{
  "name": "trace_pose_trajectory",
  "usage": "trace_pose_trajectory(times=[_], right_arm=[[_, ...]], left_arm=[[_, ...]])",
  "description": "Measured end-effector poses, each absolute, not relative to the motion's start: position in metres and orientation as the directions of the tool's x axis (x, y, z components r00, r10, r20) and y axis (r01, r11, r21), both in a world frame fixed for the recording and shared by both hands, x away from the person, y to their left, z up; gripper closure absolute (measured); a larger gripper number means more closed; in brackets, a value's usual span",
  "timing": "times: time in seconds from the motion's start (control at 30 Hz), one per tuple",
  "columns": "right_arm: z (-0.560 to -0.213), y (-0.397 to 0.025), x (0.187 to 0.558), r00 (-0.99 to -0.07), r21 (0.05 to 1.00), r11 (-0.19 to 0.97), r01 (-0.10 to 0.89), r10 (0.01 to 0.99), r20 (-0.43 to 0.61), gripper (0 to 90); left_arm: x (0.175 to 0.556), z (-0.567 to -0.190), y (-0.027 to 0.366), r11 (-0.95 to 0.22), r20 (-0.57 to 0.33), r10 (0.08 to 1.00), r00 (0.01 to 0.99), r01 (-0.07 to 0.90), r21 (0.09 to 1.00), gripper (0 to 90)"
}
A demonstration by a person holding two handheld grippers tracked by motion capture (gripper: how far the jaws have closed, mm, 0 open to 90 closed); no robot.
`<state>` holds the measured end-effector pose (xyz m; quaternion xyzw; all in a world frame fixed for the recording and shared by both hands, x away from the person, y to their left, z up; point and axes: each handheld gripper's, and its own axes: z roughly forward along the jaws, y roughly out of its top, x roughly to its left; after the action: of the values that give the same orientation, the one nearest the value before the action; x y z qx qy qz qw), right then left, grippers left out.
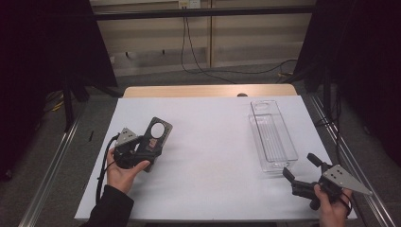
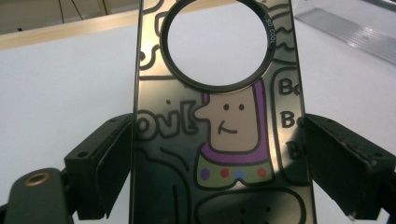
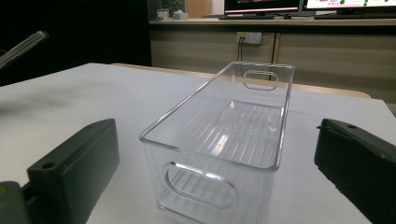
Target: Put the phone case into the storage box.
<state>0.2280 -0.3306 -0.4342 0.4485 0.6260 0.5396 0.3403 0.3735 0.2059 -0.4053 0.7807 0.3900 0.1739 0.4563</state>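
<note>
A dark phone case [image 1: 156,136] with a round camera hole and a cartoon figure sits on the left side of the white table. My left gripper [image 1: 144,152] is shut on the phone case [image 2: 219,140], one jaw pressing each long edge. A clear plastic bin [image 1: 271,135] stands on the right side, long axis running away from me. My right gripper [image 1: 300,166] is open just in front of the near end of the bin [image 3: 224,144], nothing between its jaws. The bin has nothing in it.
The white table sheet [image 1: 208,142] covers most of the wooden table [image 1: 208,91]. Cables [image 1: 198,66] trail on the floor beyond the far edge. Dark curtains hang on both sides, and metal rails [image 1: 52,165] run along the table.
</note>
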Motion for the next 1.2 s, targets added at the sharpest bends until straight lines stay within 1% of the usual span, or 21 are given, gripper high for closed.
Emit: trace_pose_trajectory(times=[0.2,0.47,0.6,0.67,0.77,0.83,0.9,0.97,1.07,1.1,1.2], right_arm=[[-0.434,-0.331,0.228,-0.366,0.981,0.016,0.193,0.929,0.057,0.0],[-0.434,-0.330,0.228,-0.366,0.981,0.016,0.194,0.929,0.057,0.0],[-0.434,-0.330,0.228,-0.366,0.981,0.017,0.194,0.929,0.056,0.0],[-0.434,-0.330,0.228,-0.367,0.981,0.017,0.193,0.929,0.056,0.0],[-0.434,-0.330,0.228,-0.366,0.981,0.016,0.192,0.929,0.056,0.0],[-0.434,-0.330,0.228,-0.367,0.981,0.017,0.192,0.929,0.055,0.0],[-0.434,-0.330,0.228,-0.367,0.981,0.017,0.192,0.929,0.055,0.0],[-0.434,-0.330,0.228,-0.368,0.981,0.017,0.192,0.928,0.056,0.0],[-0.434,-0.330,0.228,-0.370,0.981,0.017,0.192,0.927,0.057,0.0],[-0.434,-0.330,0.228,-0.370,0.981,0.017,0.193,0.927,0.057,0.0],[-0.434,-0.330,0.228,-0.370,0.981,0.018,0.193,0.927,0.056,0.0]], left_arm=[[0.370,-0.404,0.208,-0.255,-0.069,0.760,0.646,0.395,0.883,12.3],[0.369,-0.404,0.205,-0.224,-0.101,0.732,0.674,0.378,0.898,12.4],[0.367,-0.405,0.200,-0.216,-0.101,0.714,0.693,0.356,0.909,12.4],[0.366,-0.404,0.198,-0.219,-0.104,0.700,0.706,0.351,0.911,12.4],[0.364,-0.403,0.194,-0.228,-0.082,0.681,0.727,0.318,0.920,12.4],[0.363,-0.403,0.191,-0.218,-0.094,0.659,0.747,0.309,0.926,12.4],[0.363,-0.403,0.188,-0.229,-0.076,0.644,0.762,0.287,0.930,12.4],[0.362,-0.403,0.187,-0.220,-0.086,0.635,0.768,0.286,0.933,12.4],[0.361,-0.403,0.184,-0.220,-0.080,0.621,0.779,0.271,0.937,12.3],[0.361,-0.403,0.183,-0.231,-0.065,0.624,0.779,0.263,0.937,12.3],[0.361,-0.404,0.181,-0.234,-0.071,0.612,0.788,0.266,0.935,12.3]])
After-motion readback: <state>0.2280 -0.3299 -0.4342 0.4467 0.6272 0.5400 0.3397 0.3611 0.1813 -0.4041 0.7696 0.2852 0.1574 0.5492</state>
